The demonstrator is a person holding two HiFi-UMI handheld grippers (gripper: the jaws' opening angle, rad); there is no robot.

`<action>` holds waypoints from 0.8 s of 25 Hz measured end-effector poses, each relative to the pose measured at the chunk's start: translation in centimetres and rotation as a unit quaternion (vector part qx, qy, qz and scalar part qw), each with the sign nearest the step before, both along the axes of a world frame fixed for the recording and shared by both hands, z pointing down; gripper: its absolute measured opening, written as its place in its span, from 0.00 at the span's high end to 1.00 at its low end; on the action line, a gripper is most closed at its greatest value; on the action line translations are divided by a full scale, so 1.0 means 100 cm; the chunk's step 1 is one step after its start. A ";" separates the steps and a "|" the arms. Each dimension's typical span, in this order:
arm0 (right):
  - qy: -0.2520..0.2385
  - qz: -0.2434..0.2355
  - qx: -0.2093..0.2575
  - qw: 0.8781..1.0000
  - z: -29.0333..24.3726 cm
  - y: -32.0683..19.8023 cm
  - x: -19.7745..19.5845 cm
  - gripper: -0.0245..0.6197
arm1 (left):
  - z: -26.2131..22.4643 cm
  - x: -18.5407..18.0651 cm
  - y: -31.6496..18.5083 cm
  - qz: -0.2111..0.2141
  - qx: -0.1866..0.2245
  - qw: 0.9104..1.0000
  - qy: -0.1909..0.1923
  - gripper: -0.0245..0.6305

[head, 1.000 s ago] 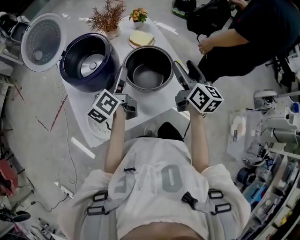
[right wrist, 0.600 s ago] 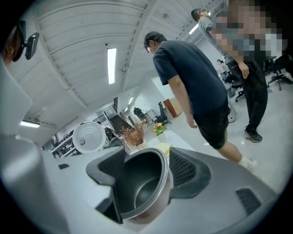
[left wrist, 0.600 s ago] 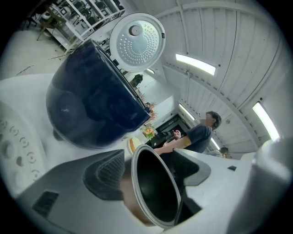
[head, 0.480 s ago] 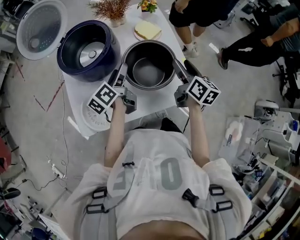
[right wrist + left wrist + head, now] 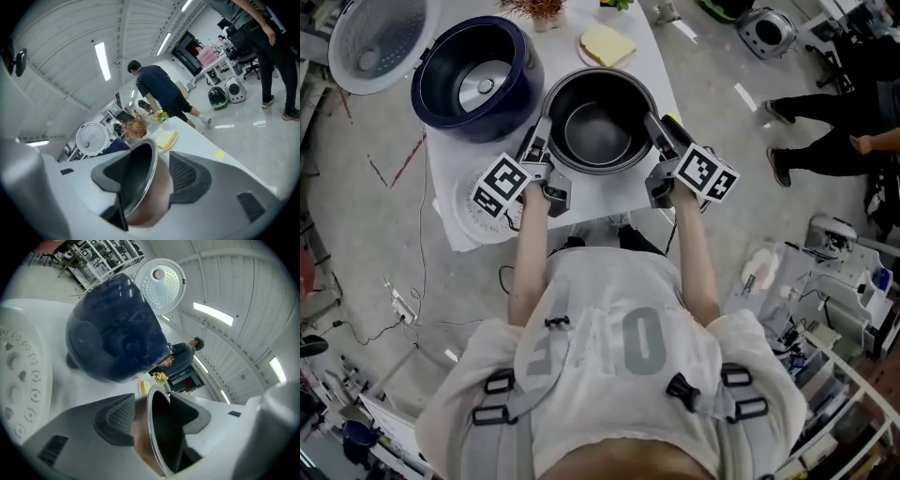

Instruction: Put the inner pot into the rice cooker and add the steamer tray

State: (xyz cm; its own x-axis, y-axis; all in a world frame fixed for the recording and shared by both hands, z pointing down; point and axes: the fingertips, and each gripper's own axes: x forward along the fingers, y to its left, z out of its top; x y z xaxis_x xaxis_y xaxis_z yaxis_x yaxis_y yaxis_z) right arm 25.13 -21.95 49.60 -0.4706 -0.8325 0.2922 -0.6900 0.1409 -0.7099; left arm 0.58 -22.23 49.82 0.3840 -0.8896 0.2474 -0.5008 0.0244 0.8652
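The dark inner pot (image 5: 600, 131) stands on the white table (image 5: 619, 202), right of the navy rice cooker (image 5: 473, 70), whose lid (image 5: 375, 42) is swung open. My left gripper (image 5: 541, 131) straddles the pot's left rim, and my right gripper (image 5: 656, 127) straddles its right rim. In the left gripper view the rim (image 5: 152, 427) runs between the jaws of the left gripper (image 5: 150, 411), which are closing. In the right gripper view the pot (image 5: 140, 183) sits between the closing jaws of the right gripper (image 5: 159, 173). The white perforated steamer tray (image 5: 473, 220) lies partly under the left marker cube.
A yellow slab on a plate (image 5: 607, 42) and a dried plant (image 5: 539, 7) sit at the table's far end. The near table edge lies just below the grippers. A person's legs (image 5: 834, 103) are at the right. Cables (image 5: 417, 272) trail over the floor at the left.
Both grippers have sunk beside the pot and now straddle its rim on either side. Their jaws have narrowed. The pot has not moved on the table.
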 end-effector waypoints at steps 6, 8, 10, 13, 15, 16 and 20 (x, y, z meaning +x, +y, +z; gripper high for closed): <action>-0.007 -0.014 -0.010 1.000 0.009 -0.003 -0.006 0.62 | 0.006 0.000 0.001 -0.002 -0.009 1.000 -0.003 0.65; -0.008 -0.015 -0.013 1.000 0.012 -0.003 -0.008 0.63 | 0.008 0.000 0.000 -0.001 -0.010 1.000 -0.003 0.67; -0.008 -0.016 -0.015 1.000 0.014 -0.003 -0.009 0.65 | 0.008 0.000 0.001 0.001 -0.011 1.000 -0.004 0.69; -0.007 -0.017 -0.018 1.000 0.016 -0.004 -0.009 0.67 | 0.008 0.004 0.000 0.008 -0.011 1.000 -0.003 0.71; -0.006 -0.016 -0.019 1.000 0.017 -0.005 -0.008 0.69 | 0.009 0.007 0.001 0.012 -0.013 1.000 -0.004 0.73; -0.004 -0.015 -0.020 1.000 0.017 -0.005 -0.007 0.70 | 0.010 0.008 0.001 0.013 -0.014 1.000 -0.005 0.73; 0.004 -0.014 -0.019 1.000 0.018 -0.005 -0.005 0.77 | 0.014 0.008 0.003 0.005 -0.025 1.000 -0.017 0.83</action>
State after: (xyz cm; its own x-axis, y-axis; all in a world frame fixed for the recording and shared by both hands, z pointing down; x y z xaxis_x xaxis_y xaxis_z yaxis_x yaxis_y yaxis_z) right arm 24.65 -22.45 51.37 -0.4905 -0.8074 0.3279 -0.6924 0.1326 -0.7092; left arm 1.34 -21.95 51.21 0.3835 -0.8717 0.3051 -0.5304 0.0626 0.8454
